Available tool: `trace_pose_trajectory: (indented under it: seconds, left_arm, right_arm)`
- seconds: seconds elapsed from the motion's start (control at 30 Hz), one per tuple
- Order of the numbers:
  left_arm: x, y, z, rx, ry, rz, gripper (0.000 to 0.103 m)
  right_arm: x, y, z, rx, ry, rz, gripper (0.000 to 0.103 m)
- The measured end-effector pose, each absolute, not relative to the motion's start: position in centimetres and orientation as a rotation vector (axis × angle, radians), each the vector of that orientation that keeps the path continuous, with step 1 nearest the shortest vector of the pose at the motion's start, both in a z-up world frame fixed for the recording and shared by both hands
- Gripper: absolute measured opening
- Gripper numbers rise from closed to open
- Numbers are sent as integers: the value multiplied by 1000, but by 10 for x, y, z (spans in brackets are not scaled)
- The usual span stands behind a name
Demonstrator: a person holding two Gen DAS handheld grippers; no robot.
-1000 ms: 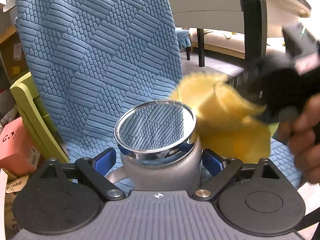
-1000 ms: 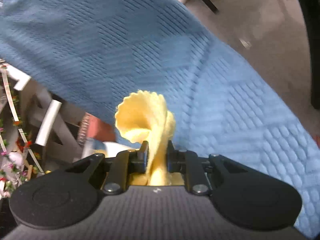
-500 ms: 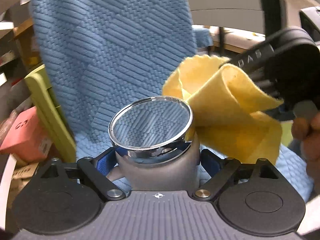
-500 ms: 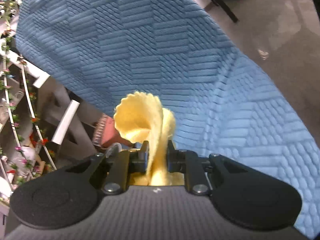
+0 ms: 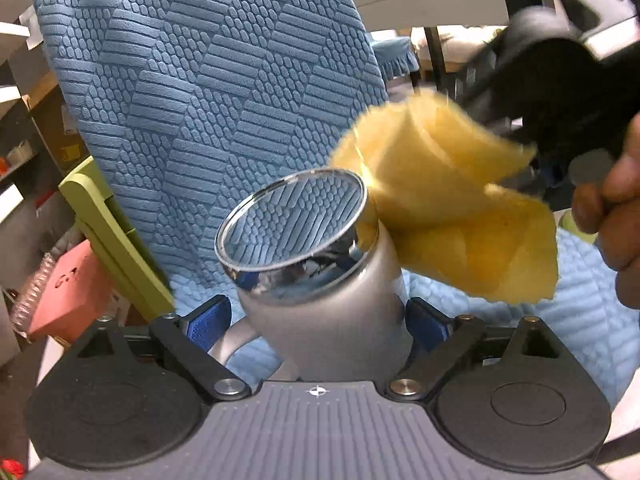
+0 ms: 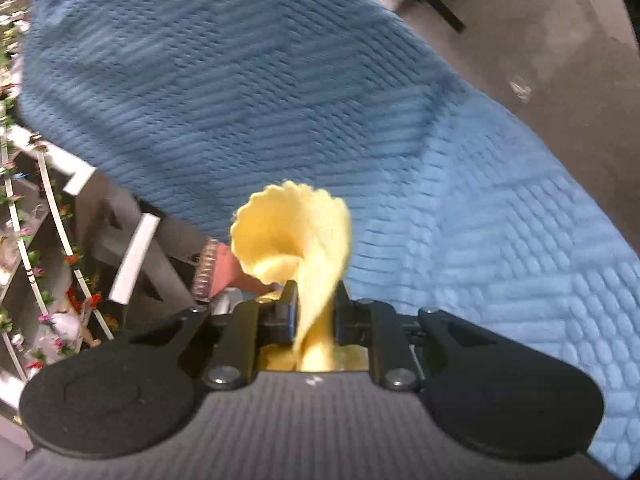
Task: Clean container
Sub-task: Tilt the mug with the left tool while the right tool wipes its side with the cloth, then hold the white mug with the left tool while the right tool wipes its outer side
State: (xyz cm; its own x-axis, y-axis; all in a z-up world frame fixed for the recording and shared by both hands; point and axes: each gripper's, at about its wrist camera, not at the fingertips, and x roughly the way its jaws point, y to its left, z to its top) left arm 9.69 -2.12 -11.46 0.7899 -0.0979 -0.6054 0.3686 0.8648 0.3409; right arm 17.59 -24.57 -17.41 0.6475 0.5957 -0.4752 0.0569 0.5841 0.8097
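The left hand-held gripper (image 5: 318, 320) is gripping a silver container (image 5: 320, 280), its jaws opening slightly. At its right, the right hand-held gripper (image 6: 316, 312) is clamping a yellow cloth (image 5: 448, 208) touching the container's rim, over a blue textured chair (image 5: 208, 80).

**Two grippers at work, one wide, one pinched tight**

Left gripper (image 5: 318, 320), seen from its own wrist cam, points downward w/ blue pads (image 5: 210, 322) set far apart, one each side of a grey metal cup (image 5: 320, 300); jaws are opening at this moment, cup between them. Right gripper (image 6: 316, 312) points downward too, jaws nearly together, pinching a yellow cloth (image 6: 296, 236) that curls up past the fingertips. In the left cam, the right gripper's dark body shows upper right, blurred, gripped by the person's right hand (image 5: 616, 220), fingers wrapped round the handle at frame edge.
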Motion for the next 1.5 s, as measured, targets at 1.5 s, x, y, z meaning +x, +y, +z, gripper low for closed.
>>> trace_pose_trajectory:
  seconds: [1.5]
  left_arm:
    - [101,13,-90,153,624,-304,64]
  right_arm:
    - [154,-213,-167,791,735,230,19]
